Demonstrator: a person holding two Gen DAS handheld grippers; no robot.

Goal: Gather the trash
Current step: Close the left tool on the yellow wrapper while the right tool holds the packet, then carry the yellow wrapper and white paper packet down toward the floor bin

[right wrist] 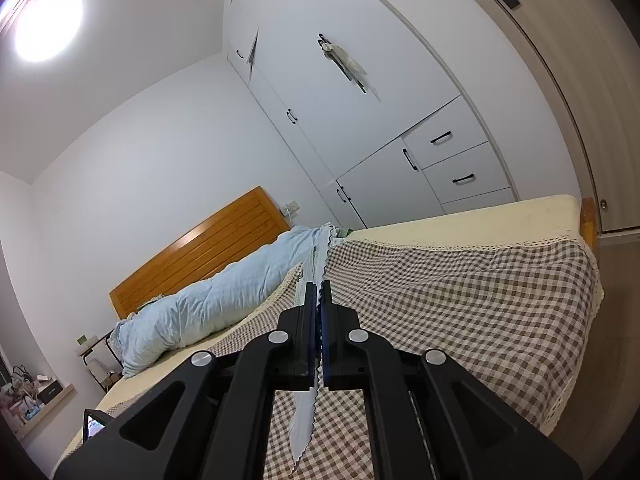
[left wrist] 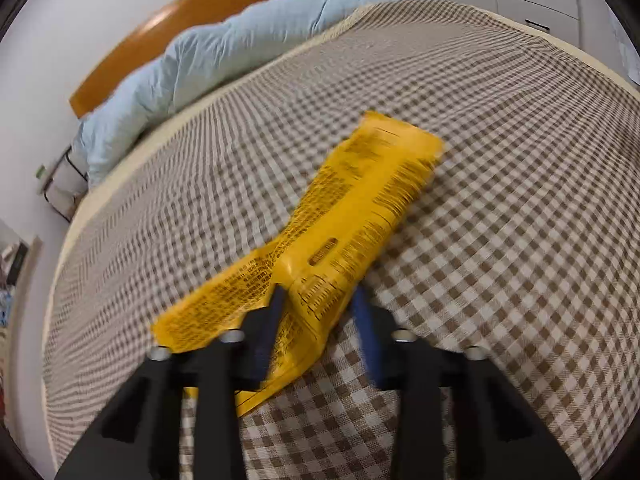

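Yellow printed wrapper [left wrist: 360, 208], long and creased, flat on the brown-and-white checked bed cover [left wrist: 500, 240], running slantwise from near the middle of the bed down toward the camera; a slot-shaped hanging hole partway along, a second flap folded out to the left at the near end. Near end lying between the blue pads [left wrist: 366, 332] of the left gripper [left wrist: 319, 292], fingers standing apart on either side of it, the left one across the wrapper's surface, the right one at its edge. Picture smeared here, so no telling whether the pads press on the wrapper or only straddle it. In the right wrist view, right gripper [right wrist: 319, 292] closed tight on a thin pale strip of packaging [right wrist: 306, 428] with a zigzag-cut edge, sticking out ahead of the fingertips and hanging below the jaws, held level above the same checked cover [right wrist: 460, 300]. Farther out, a rolled light-blue duvet [right wrist: 208, 304] along the head of the bed, against a wooden headboard [right wrist: 200, 240]. Cream mattress edge bare beyond the cover's lace trim. White wardrobe [right wrist: 360, 120] with black handles on the far wall, round ceiling lamp [right wrist: 48, 24] lit above.
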